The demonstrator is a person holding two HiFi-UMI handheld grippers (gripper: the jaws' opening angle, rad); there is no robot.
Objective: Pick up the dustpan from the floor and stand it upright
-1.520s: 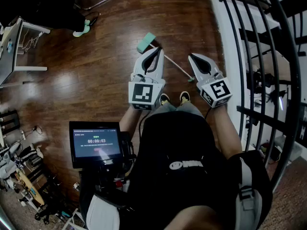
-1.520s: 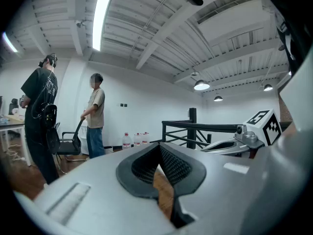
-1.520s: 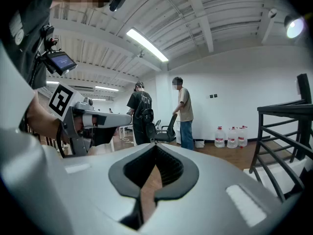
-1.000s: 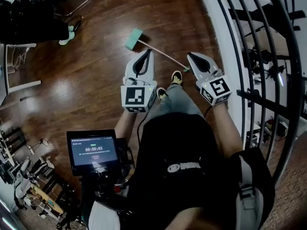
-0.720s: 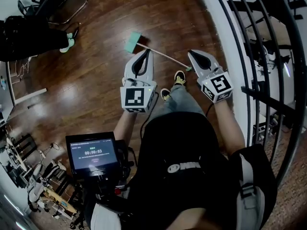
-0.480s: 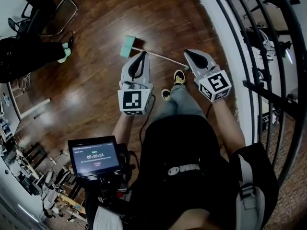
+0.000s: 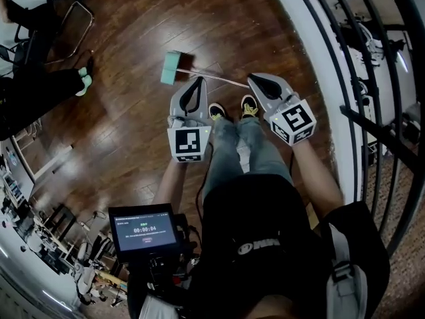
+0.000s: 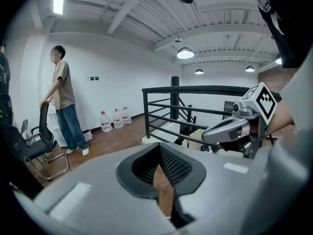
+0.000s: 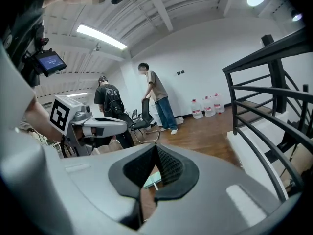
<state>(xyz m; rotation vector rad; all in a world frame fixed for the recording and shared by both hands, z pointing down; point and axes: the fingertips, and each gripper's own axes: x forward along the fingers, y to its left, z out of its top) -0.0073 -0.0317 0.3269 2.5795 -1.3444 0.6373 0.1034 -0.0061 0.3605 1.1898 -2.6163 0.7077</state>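
Note:
The dustpan lies flat on the wooden floor, its pale green pan (image 7: 171, 68) to the upper left and its thin handle (image 7: 222, 78) running right toward my shoes. My left gripper (image 7: 198, 79) hovers just short of the handle's middle, jaws shut and empty. My right gripper (image 7: 253, 78) is over the handle's near end, also shut with nothing in it. In the right gripper view a bit of the green pan (image 9: 152, 180) shows below the closed tips (image 9: 156, 146). The left gripper view shows its closed tips (image 8: 159, 145) and the right gripper (image 8: 230, 129) beside them.
A black railing (image 7: 362, 78) and a white ledge (image 7: 312, 52) run along the right. My shoes (image 7: 216, 110) stand by the handle. A seated person (image 7: 40, 92) and a chair (image 7: 73, 18) are at the left. Water bottles (image 8: 115, 119) line the far wall.
Both grippers have sunk toward the floor and come close to the dustpan's handle. Both stay shut. The dustpan itself lies as before.

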